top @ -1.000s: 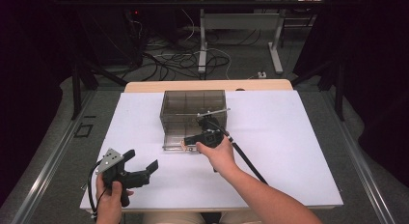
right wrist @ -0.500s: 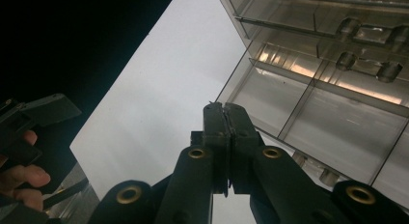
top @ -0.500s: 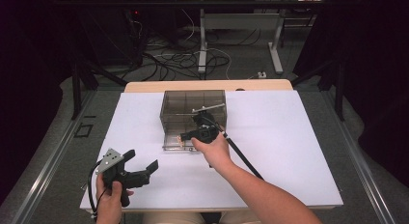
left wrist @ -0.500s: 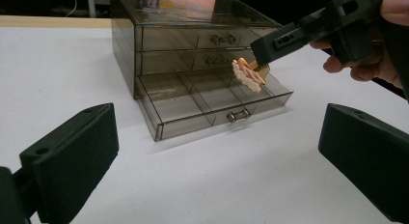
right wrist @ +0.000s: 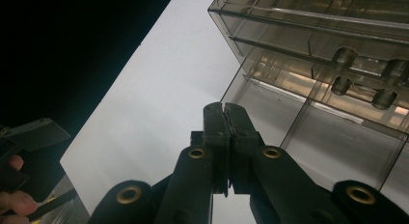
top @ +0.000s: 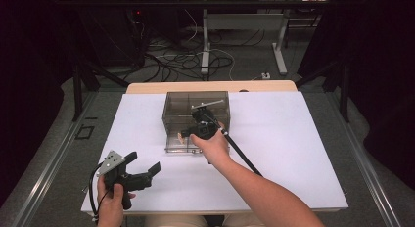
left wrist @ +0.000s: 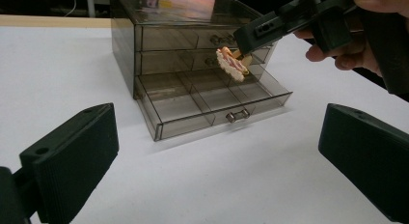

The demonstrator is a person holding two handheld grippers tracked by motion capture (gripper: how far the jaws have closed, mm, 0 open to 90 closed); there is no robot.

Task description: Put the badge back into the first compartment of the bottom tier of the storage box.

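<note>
- Drawer cabinet [top: 195, 117]: smoky see-through plastic, several tiers, standing on the white table [top: 293, 153] toward its far side, about mid-width. Small knobs on the upper drawer fronts show in the right gripper view.
- Bottom drawer [left wrist: 212, 101]: pulled out toward the person, divided into compartments, a small metal knob [left wrist: 237, 116] on its front wall.
- Small ornament [left wrist: 230, 64]: pink and white with a gold-coloured part, held in the air above the open bottom drawer, in front of the cabinet's middle tier, clear of the drawer floor.
- Right gripper [top: 188, 132]: over the open drawer at the cabinet's front; jaws pressed together on the small ornament. The right hand [top: 211, 147] holds it just on the person's side of the cabinet.
- Left gripper [top: 145, 164]: well apart from the cabinet, near the table's front-left corner, held in the left hand [top: 111, 205]; jaws spread wide with nothing between them, pointing toward the cabinet.
</note>
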